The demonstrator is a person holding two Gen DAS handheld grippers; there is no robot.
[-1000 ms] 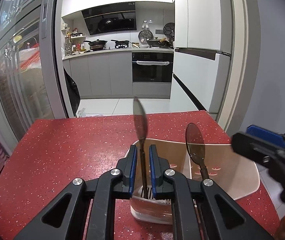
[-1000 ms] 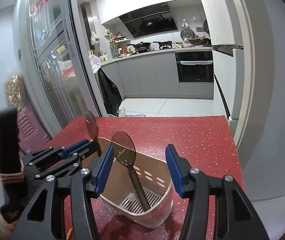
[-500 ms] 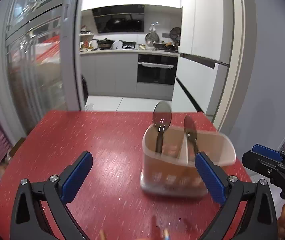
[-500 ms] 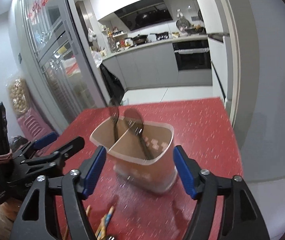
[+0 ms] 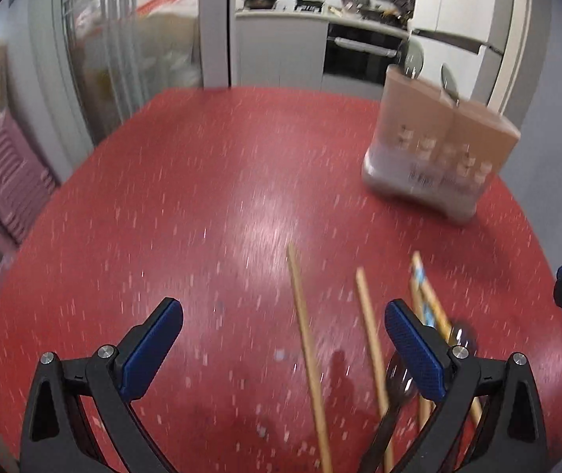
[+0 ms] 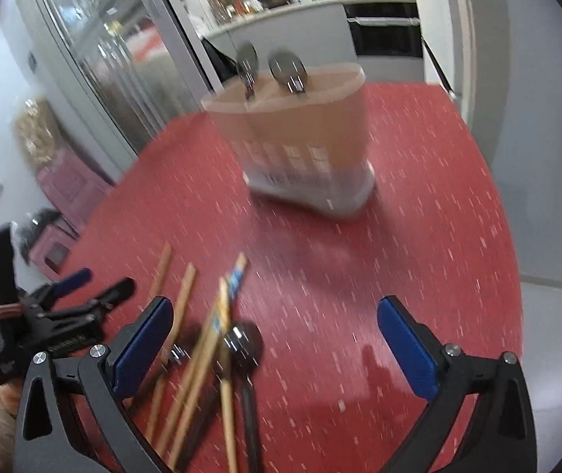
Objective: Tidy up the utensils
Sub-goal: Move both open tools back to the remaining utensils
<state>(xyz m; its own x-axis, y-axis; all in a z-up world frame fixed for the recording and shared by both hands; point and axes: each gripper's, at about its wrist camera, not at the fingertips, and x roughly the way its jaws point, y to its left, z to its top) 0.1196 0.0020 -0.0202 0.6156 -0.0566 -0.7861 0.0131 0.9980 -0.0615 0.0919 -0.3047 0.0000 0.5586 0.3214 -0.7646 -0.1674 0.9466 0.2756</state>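
Note:
A beige utensil holder stands on the red table with two dark spoons upright in it. Several wooden chopsticks and dark spoons lie loose on the table near me. My left gripper is open and empty above the chopsticks. My right gripper is open and empty, above the table just right of the pile. The left gripper also shows in the right wrist view.
The red speckled table ends at a wall and floor on the right. Pink stools stand to the left. A glass door and a kitchen lie beyond the far edge.
The left gripper let go of the spoon, which now stands in the holder. Both grippers drew back and tipped down to the loose chopsticks and spoons.

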